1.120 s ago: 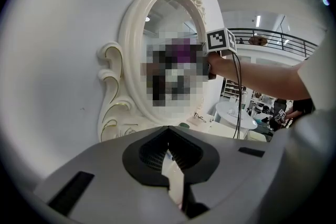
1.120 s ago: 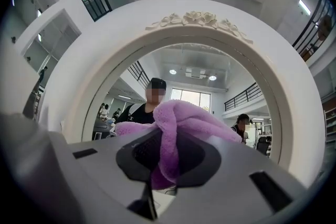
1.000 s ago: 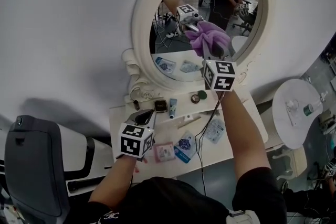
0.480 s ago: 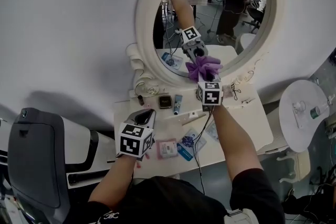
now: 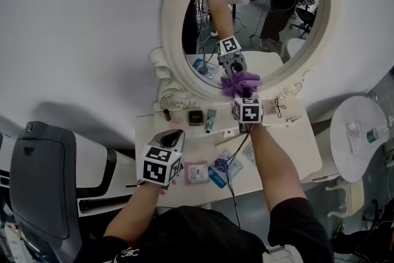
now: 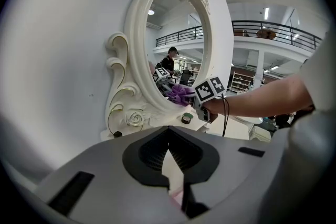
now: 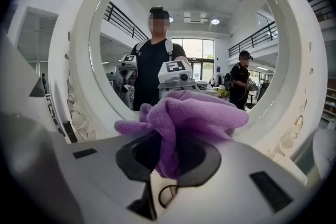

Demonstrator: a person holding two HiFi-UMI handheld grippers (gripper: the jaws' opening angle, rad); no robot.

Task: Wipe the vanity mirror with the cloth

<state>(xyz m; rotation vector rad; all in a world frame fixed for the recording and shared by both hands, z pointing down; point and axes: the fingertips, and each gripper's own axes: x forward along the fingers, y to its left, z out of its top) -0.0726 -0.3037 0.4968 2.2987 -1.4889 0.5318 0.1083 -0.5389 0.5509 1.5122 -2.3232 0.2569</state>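
Note:
The oval vanity mirror [image 5: 258,15] in its cream carved frame [image 5: 175,9] stands at the back of the white table [image 5: 295,151]. My right gripper [image 5: 241,95] is shut on a bunched purple cloth [image 5: 240,84], which is pressed to the bottom of the glass just above the frame's lower rim. In the right gripper view the cloth [image 7: 184,115] bulges out of the jaws in front of the mirror [image 7: 199,34]. My left gripper [image 5: 173,134] hovers low over the table's left part, shut and holding nothing. From the left gripper view the cloth [image 6: 181,94] shows against the mirror [image 6: 178,55].
Small packets [image 5: 196,173] and a blue pack [image 5: 218,170] lie on the table, with a tube [image 5: 210,120] and a dark square case [image 5: 196,116] near the frame's foot. A grey chair [image 5: 43,194] stands at the left, a round white side table [image 5: 363,138] at the right.
My right gripper has carried the cloth down the glass from the mirror's middle to its lower edge. The left gripper has stayed put.

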